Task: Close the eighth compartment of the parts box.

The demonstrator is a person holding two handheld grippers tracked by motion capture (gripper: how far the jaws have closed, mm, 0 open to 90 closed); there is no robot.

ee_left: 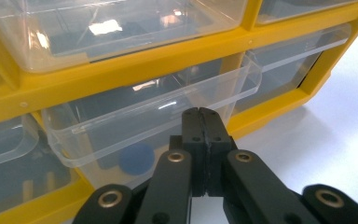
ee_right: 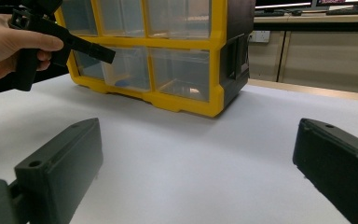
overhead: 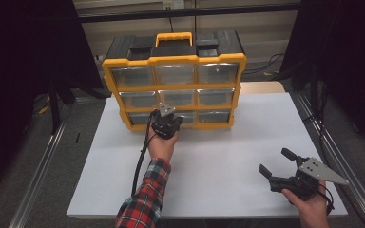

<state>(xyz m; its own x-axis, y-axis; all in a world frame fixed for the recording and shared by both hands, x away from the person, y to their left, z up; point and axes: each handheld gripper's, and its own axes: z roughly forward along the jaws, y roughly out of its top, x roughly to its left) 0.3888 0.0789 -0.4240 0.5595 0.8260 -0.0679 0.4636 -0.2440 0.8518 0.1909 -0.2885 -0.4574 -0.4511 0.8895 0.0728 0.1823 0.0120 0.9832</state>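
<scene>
A yellow and black drawer organizer point(overhead: 173, 60) stands at the back of the white tabletop point(overhead: 218, 152), with three rows of clear drawers. Its bottom middle drawer point(ee_left: 158, 107) sticks out a little from the frame, and a round blue thing point(ee_left: 136, 158) lies inside. My left gripper point(ee_left: 199, 114) is shut, its tips against that drawer's front lip; I cannot tell whether they pinch it. In the high view the left gripper point(overhead: 168, 114) sits at the organizer's bottom row. My right gripper point(overhead: 275, 161) rests open near the table's front right, with nothing between its jaws.
Metal rails point(overhead: 342, 161) run along both sides of the table and dark curtains point(overhead: 24, 61) hang left and right. A wooden bench point(ee_right: 317, 70) stands behind the organizer. Bare white surface point(ee_right: 191, 140) lies between my right gripper and the organizer.
</scene>
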